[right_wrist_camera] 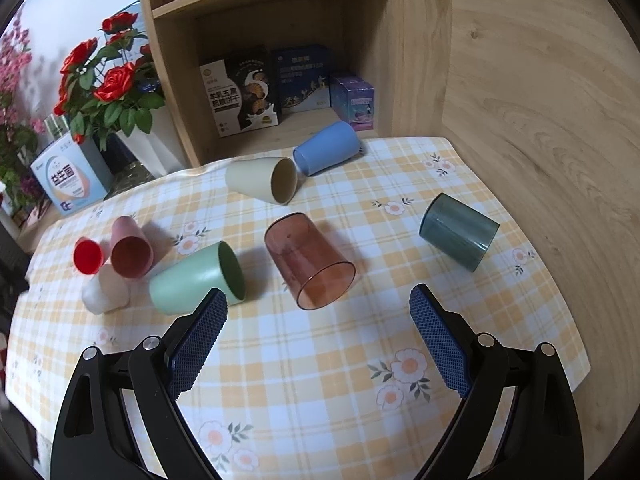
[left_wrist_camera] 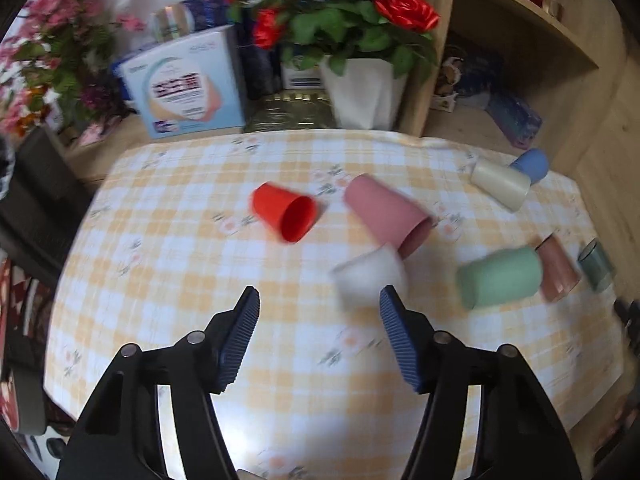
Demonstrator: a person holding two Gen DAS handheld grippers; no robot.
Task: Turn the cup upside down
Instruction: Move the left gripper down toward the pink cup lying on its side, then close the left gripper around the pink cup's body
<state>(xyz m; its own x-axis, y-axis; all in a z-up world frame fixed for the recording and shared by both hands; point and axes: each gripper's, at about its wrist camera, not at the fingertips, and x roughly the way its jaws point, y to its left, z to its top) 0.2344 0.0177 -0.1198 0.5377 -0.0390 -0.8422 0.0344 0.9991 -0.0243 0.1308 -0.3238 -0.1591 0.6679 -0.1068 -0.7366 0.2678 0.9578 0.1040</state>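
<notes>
Firstly, left wrist view: left gripper (left_wrist_camera: 318, 300) spread wide, holding nothing, over the checked tablecloth (left_wrist_camera: 200, 280); white cup (left_wrist_camera: 366, 274) blurred just beyond the fingertips at 1 o'clock; red cup (left_wrist_camera: 286, 212) on its side at 11 o'clock; pink cup (left_wrist_camera: 386, 210) beside it. Right wrist view: right gripper (right_wrist_camera: 318, 300) wide apart, empty; amber clear cup (right_wrist_camera: 310, 262) on its side at 12 o'clock; green cup (right_wrist_camera: 196, 276) at 10 o'clock; dark teal cup (right_wrist_camera: 458, 232) at 2 o'clock; cream cup (right_wrist_camera: 260, 180) and blue cup (right_wrist_camera: 326, 148) far, near the shelf (right_wrist_camera: 280, 8).
</notes>
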